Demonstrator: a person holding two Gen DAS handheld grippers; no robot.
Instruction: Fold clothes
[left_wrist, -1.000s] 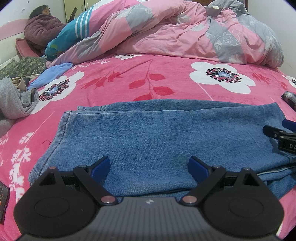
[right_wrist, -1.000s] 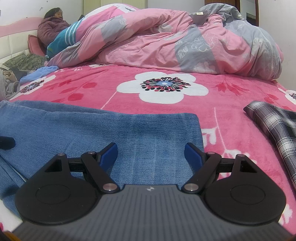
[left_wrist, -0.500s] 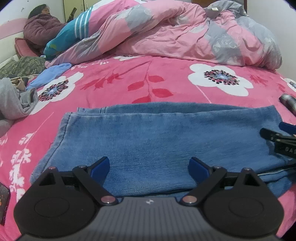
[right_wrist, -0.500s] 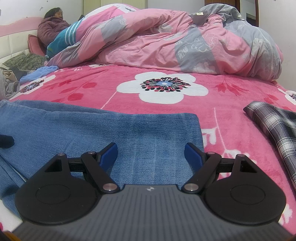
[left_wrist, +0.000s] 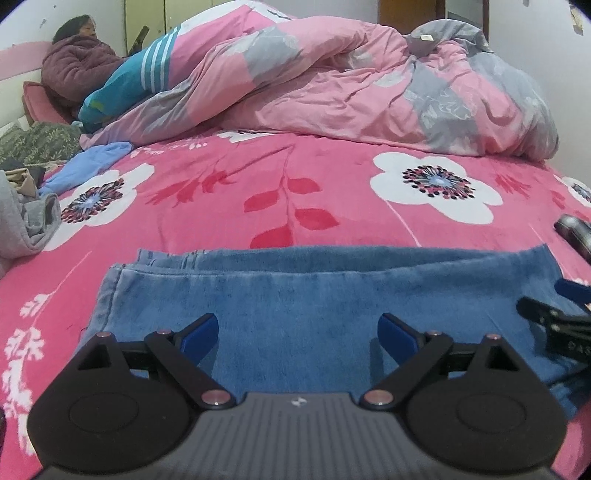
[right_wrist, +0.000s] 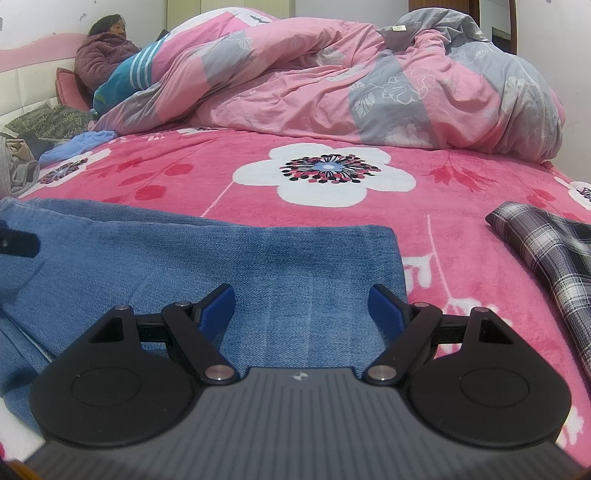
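Jeans (left_wrist: 314, 302) lie folded flat on the near part of the pink blanket (left_wrist: 295, 192). I see my left gripper (left_wrist: 298, 334) and right gripper (right_wrist: 302, 308) spread wide above the denim, holding nothing.

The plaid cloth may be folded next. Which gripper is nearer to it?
Right. The right gripper is over the jeans' right end, with the plaid cloth just off to its right. The left gripper is over the jeans' left part, farther away.
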